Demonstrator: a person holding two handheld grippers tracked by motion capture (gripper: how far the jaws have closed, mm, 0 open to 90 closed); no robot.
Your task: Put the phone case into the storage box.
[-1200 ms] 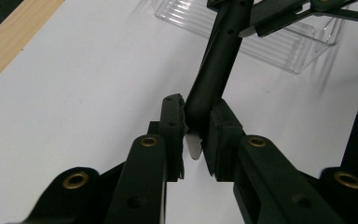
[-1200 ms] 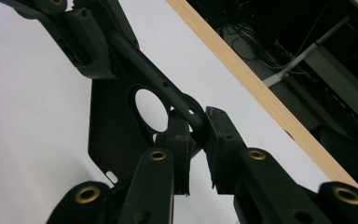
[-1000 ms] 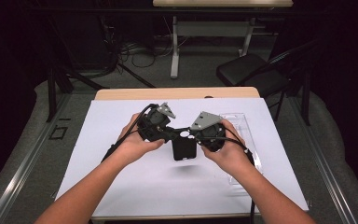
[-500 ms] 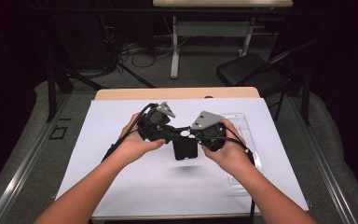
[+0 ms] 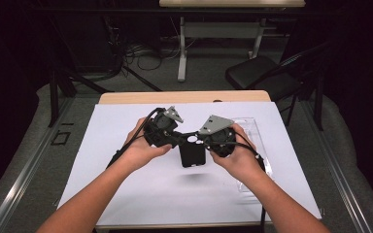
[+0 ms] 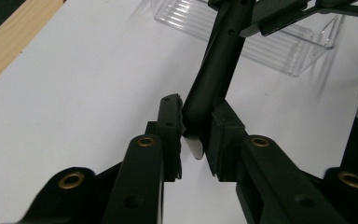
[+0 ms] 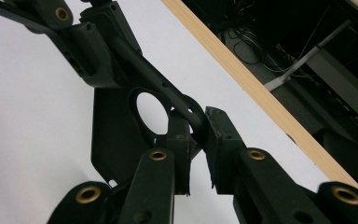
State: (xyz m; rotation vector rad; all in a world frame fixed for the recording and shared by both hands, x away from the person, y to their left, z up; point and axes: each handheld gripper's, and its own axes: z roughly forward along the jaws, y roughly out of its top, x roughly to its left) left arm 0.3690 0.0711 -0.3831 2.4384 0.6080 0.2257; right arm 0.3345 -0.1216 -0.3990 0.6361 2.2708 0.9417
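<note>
A black phone case (image 5: 192, 154) with a round camera hole hangs above the white table cover (image 5: 126, 121), held between both hands. My left gripper (image 5: 182, 137) is shut on the case's top left corner. Its jaws have just been closing, and the case's rim (image 6: 219, 51) sits between the pads (image 6: 170, 116). My right gripper (image 5: 200, 138) is shut on the top right corner. In the right gripper view the case (image 7: 114, 140) hangs to the left of the jaws, which pinch its rim. The left gripper (image 7: 74, 37) grips the far end of that rim.
A clear ribbed plastic tray (image 5: 255, 141) lies on the cover to the right, also seen as the tray (image 6: 261, 37) past the case. The table's wooden far edge (image 5: 184, 97) borders the cover. A dark chair (image 5: 267, 73) and desk legs stand beyond.
</note>
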